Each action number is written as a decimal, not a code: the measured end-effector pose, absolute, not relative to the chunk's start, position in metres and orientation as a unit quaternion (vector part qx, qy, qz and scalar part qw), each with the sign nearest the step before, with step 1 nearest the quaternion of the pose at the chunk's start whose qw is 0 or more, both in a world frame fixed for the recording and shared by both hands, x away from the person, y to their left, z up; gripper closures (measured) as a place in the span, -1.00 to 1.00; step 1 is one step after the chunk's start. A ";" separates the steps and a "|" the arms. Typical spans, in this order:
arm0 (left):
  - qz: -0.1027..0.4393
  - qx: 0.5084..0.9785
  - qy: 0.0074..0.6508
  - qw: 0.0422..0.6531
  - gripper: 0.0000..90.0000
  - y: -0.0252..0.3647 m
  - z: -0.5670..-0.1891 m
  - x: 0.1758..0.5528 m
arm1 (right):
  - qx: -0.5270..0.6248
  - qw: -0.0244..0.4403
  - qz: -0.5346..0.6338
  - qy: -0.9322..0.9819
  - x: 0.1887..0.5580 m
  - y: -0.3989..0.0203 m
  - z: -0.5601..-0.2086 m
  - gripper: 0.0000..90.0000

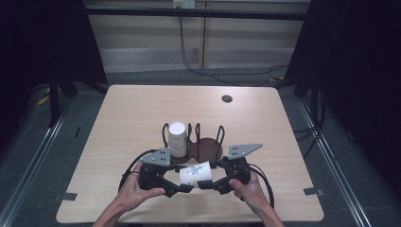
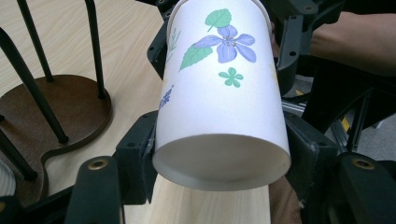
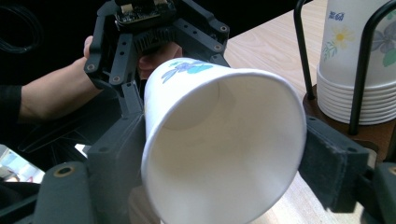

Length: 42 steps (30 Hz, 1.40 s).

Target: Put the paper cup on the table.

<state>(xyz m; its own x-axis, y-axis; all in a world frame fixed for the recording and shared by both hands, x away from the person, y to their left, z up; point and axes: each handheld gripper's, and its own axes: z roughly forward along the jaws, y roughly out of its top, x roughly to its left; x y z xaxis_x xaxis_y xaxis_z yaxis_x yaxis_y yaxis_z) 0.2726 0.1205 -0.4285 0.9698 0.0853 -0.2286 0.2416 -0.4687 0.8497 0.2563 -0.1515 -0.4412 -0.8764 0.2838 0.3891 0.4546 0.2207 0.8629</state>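
While my left gripper (image 1: 176, 190) clamps the paper cup (image 1: 195, 173) at its base, my right gripper (image 1: 204, 184) brackets its rim, pads barely touching; squeeze gently, keep it level, cup stack (image 1: 178, 138) beyond.

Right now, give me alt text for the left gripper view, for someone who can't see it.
A white paper cup printed with purple flowers and green leaves lies on its side, its base end clamped between the left hand-held gripper's black jaws. Behind it to the left, a dark brown wooden cup stand with black wire posts sits on the light wooden table.
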 end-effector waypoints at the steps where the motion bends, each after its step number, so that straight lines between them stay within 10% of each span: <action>1: -0.077 0.856 0.095 0.503 -0.21 0.120 -0.429 0.273 | -0.238 0.075 -0.578 -0.777 0.257 -0.152 -0.441 -0.50; 42: -0.042 0.879 0.127 0.457 -0.64 0.120 -0.435 0.276 | -0.268 0.063 -0.569 -0.775 0.257 -0.166 -0.435 -0.34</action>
